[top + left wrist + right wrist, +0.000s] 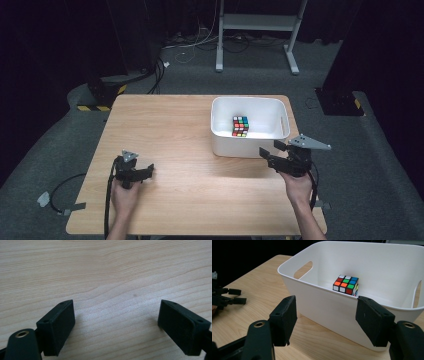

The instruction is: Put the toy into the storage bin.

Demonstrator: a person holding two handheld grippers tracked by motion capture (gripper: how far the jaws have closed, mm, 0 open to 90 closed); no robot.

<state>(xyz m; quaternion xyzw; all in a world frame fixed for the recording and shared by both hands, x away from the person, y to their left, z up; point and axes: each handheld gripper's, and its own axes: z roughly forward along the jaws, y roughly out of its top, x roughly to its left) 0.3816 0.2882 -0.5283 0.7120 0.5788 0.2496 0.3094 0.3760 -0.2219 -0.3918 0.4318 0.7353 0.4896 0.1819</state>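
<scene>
Right gripper hangs just outside the near wall of the white bin, its two black jaws spread wide with nothing between them but that wall. The puzzle cube sits on the bin's floor, close to the near wall as seen from the right gripper view and toward the middle in the high view, upright with its coloured faces up. In the high view the right gripper rests near the bin's front right corner, and the left gripper lies low on the tabletop, well apart from the bin, its jaws likewise spread over bare wood. The likeliest trouble, if the cube is to be lifted out, is the rim: coming in level from here, the jaws would strike or straddle the wall and shove the light bin across the tabletop, since nothing steadies it. The gripper needs to rise clear of the rim before going down. Inside, the cube's nearness to the wall leaves little room for one jaw, so a pad may catch an edge, not a flat face, and the cube could twist, slip or tip on its layers. A shallow pinch on the smooth stickers might also let it drop on the way up.
</scene>
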